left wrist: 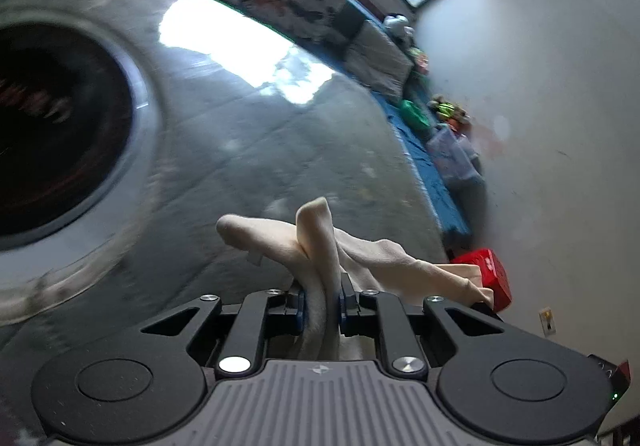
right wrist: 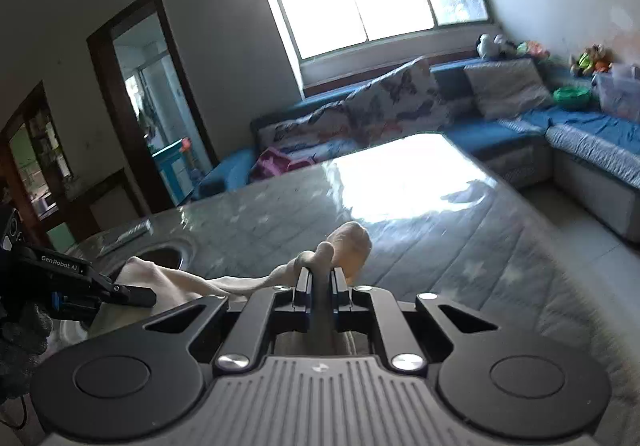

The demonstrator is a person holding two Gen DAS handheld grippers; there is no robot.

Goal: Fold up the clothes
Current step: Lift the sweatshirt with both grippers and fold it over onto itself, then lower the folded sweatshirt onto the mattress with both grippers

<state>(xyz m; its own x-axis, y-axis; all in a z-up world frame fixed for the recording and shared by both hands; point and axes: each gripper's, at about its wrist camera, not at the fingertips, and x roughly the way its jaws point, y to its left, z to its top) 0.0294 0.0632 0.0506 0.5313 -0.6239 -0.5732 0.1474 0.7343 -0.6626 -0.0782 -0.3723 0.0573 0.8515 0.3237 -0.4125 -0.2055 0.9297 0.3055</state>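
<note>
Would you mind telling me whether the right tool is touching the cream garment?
Touching. The right wrist view shows the right tool with its jaws closed on a bunched fold of the cream garment, the cloth pinched between them.

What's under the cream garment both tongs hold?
Under the cream garment: grey quilted cover and a metal basin's rim. The basin's inside is mostly covered by cloth and the left tongs.

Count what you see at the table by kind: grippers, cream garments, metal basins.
Grippers: 2, left gripper and right gripper, each clamped on the cloth
Cream garment: 1
Metal basin: 1
Total: 4
</note>
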